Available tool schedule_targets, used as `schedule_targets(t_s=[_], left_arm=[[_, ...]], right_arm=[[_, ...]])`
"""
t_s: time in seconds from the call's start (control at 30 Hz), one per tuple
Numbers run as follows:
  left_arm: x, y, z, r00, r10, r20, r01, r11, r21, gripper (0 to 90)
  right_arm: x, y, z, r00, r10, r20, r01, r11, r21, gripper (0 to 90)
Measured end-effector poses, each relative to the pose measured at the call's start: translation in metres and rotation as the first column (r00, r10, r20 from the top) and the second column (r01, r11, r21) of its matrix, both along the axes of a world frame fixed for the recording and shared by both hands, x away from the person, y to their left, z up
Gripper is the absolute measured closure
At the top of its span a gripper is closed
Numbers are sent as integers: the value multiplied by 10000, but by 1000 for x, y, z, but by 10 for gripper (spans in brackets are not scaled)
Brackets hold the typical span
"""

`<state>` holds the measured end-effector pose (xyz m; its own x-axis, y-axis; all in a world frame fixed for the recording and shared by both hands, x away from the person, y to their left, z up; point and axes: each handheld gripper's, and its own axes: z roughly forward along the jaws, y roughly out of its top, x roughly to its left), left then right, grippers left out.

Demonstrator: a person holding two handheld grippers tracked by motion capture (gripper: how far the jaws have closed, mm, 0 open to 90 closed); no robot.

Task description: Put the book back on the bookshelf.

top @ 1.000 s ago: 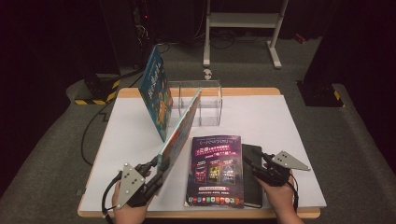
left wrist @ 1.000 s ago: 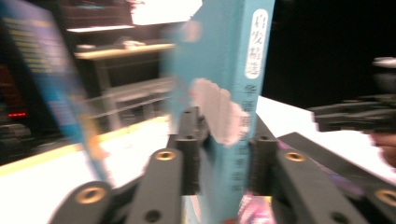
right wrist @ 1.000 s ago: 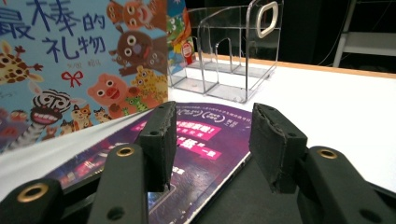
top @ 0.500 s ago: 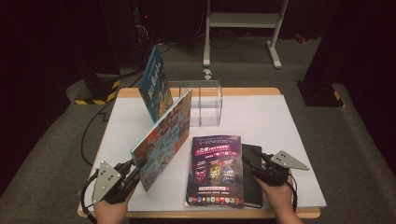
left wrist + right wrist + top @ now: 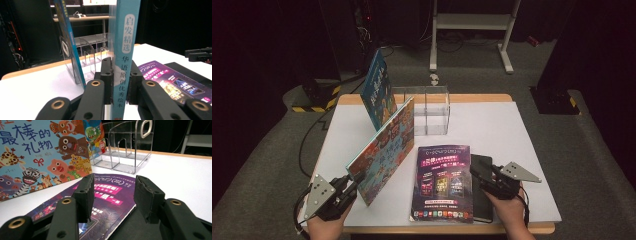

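Observation:
My left gripper [image 5: 351, 183] [image 5: 119, 82] is shut on the spine of a picture book [image 5: 384, 150] [image 5: 123, 50] with cartoon animals on its cover [image 5: 37, 157]. Its jaws have just been closing on that spine. The book slants up from the front left toward a clear acrylic rack [image 5: 429, 110] [image 5: 125, 147]. A second, blue book [image 5: 378, 95] [image 5: 68, 42] leans on the rack's left side. My right gripper [image 5: 479, 175] [image 5: 113, 195] stands open low over a purple magazine [image 5: 443, 182] [image 5: 105, 192], which lies on a black notebook [image 5: 484, 192] [image 5: 135, 225]; nothing sits between its pads.
The white table [image 5: 492, 125] has bare room at the right and the far left. Beyond it, on the dark floor, stand a metal stand [image 5: 472, 30] and cables [image 5: 312, 135]. The table's front edge runs just behind both hands.
My left gripper has moved left along the front edge with the picture book. The book has tipped lower and now slants more. The right gripper has kept still.

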<state>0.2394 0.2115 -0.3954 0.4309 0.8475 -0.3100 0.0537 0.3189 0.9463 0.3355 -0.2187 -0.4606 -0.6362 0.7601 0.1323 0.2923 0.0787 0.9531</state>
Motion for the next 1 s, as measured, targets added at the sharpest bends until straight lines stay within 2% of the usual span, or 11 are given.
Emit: schedule_targets(t_s=[0.17, 0.47, 0.7, 1.0], left_arm=[[1, 4, -2, 10000, 55, -71, -57, 9998, -203, 791], [2, 8, -2, 10000, 9, -50, -11, 9995, -308, 792], [4, 6, -1, 10000, -74, -65, 74, 10000, 67, 789], [13, 4, 1, 9999, -65, -76, 66, 10000, 58, 781]], right_arm=[[0, -1, 0, 10000, -60, 9, 60, 10000, -29, 497], [-1, -2, -2, 9999, -115, -6, 115, 9999, -57, 492], [-1, -2, -2, 9999, -127, -33, 127, 9999, -67, 489], [-2, -3, -2, 9999, -156, -41, 156, 9999, -38, 486]])
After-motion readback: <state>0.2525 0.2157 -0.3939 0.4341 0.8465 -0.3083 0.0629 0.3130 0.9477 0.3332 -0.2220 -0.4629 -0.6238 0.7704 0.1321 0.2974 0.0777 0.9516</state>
